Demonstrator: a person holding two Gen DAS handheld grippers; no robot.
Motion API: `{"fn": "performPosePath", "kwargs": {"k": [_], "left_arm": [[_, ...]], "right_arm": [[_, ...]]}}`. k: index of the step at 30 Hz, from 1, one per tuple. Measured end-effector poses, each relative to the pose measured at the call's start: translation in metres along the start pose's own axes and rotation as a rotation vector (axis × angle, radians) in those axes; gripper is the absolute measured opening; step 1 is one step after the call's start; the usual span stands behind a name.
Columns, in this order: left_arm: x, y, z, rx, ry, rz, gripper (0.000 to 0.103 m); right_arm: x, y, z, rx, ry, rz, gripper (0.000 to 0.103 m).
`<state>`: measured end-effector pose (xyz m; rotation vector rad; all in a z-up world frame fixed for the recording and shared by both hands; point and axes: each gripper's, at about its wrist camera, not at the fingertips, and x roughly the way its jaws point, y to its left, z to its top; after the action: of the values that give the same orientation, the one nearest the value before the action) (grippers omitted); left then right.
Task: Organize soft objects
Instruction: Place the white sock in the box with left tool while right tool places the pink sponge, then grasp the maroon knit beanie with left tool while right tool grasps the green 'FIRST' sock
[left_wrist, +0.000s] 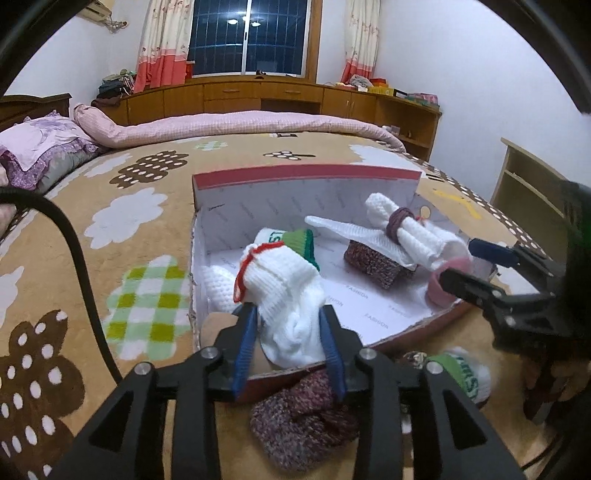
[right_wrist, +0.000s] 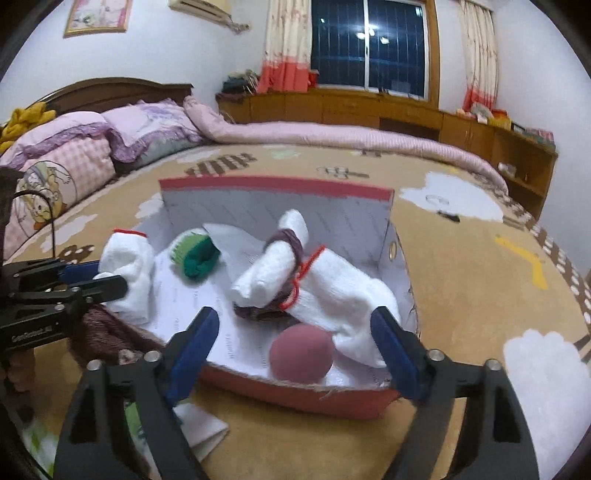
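The left tongs (left_wrist: 290, 325) stand part-spread around a white sock bundle (left_wrist: 284, 295) tied with red yarn; whether the pads still press on it cannot be told. That bundle hangs over the near-left corner of the box (right_wrist: 295, 391), on the bed (right_wrist: 461, 288). The right tongs (right_wrist: 293, 332) are spread wide with nothing pinched; a second white bundle (right_wrist: 343, 295) lies just beside the right-hand finger and a pink ball (right_wrist: 301, 358) sits between the fingers, inside the box.

The likeliest fault is judged to be a snag: knit or red yarn could be caught on a blue pad and the left bundle dragged back over the wall as the tongs are drawn away. The box, being light card on soft bedding, could also be tipped or shoved by a knock on its low front wall.

Inside the box are counted two red-tied white bundles, one white roll (left_wrist: 400, 229) bound with a maroon band, one green-cuffed sock (right_wrist: 195, 254), one maroon knit piece (left_wrist: 373, 262) and one pink ball. Outside, one maroon knit heap (left_wrist: 306, 417) and one green-cuffed sock (left_wrist: 461, 373) lie on the bed.
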<state>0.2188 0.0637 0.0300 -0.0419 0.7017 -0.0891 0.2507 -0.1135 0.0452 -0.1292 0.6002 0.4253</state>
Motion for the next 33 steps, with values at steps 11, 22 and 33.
{"fn": "performPosePath", "kwargs": {"k": [11, 22, 33], "left_arm": [[-0.031, -0.003, 0.002, -0.029, -0.068, -0.024, 0.067], [-0.055, -0.005, -0.016, -0.06, -0.083, -0.048, 0.067], [-0.065, -0.021, -0.04, -0.049, -0.064, -0.021, 0.067]], "right_arm": [[-0.027, 0.009, 0.001, 0.022, -0.055, 0.04, 0.086], [-0.055, 0.024, -0.015, 0.066, -0.068, 0.112, 0.086], [-0.064, 0.042, -0.034, 0.062, -0.046, 0.138, 0.086]]}}
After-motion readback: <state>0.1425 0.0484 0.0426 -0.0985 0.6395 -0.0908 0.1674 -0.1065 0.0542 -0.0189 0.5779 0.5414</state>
